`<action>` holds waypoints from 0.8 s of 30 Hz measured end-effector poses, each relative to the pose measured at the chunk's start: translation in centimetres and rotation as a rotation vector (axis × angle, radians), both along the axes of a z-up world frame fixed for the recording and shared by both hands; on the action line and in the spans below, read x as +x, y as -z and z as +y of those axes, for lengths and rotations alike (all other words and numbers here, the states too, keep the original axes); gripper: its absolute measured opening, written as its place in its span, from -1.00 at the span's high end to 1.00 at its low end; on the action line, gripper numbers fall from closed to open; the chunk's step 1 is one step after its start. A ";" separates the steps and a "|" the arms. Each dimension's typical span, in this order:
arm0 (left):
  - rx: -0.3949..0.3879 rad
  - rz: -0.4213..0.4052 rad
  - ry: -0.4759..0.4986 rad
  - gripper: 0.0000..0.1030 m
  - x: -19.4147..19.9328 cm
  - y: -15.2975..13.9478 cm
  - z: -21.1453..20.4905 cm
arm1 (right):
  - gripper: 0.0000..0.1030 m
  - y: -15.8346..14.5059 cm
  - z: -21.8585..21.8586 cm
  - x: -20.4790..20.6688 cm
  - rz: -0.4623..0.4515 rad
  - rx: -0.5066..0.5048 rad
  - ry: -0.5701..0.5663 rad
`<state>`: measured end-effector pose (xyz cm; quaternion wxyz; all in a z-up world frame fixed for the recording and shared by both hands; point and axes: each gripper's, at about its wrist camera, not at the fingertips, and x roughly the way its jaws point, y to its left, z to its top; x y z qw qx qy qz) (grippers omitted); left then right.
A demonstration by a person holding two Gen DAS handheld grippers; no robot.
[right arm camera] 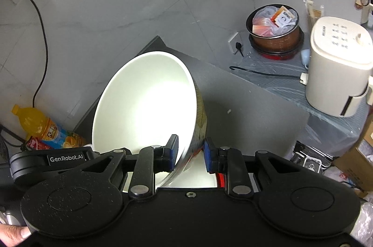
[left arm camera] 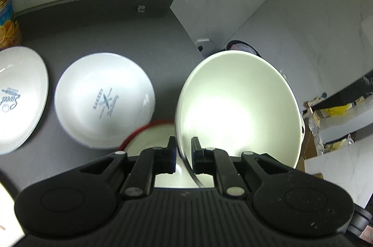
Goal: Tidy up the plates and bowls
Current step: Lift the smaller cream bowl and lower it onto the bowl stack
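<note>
My left gripper [left arm camera: 183, 149] is shut on the rim of a large white bowl [left arm camera: 237, 107], held tilted above the dark table [left arm camera: 105, 21]. My right gripper [right arm camera: 190, 149] straddles the opposite rim of the same bowl [right arm camera: 144, 104]; its right pad stands slightly off the patterned outer wall. A red-rimmed bowl [left arm camera: 149, 132] sits under the held bowl. Two white plates lie on the table to the left: a printed one [left arm camera: 105, 100] and another [left arm camera: 18, 97] at the far left edge.
An orange juice bottle [right arm camera: 44, 128] lies at the table's left by the wall and shows in the left wrist view [left arm camera: 7, 9]. A cream appliance [right arm camera: 338, 67] and a pot of packets [right arm camera: 275, 30] stand on the counter to the right. A power cord [right arm camera: 39, 14] hangs from the wall socket.
</note>
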<state>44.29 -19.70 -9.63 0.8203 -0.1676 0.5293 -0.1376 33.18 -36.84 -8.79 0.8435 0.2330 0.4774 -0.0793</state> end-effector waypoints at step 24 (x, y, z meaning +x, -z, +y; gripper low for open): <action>0.084 0.058 0.039 0.78 -5.5 3.3 2.7 | 0.56 1.6 3.4 -4.8 0.042 -0.033 0.000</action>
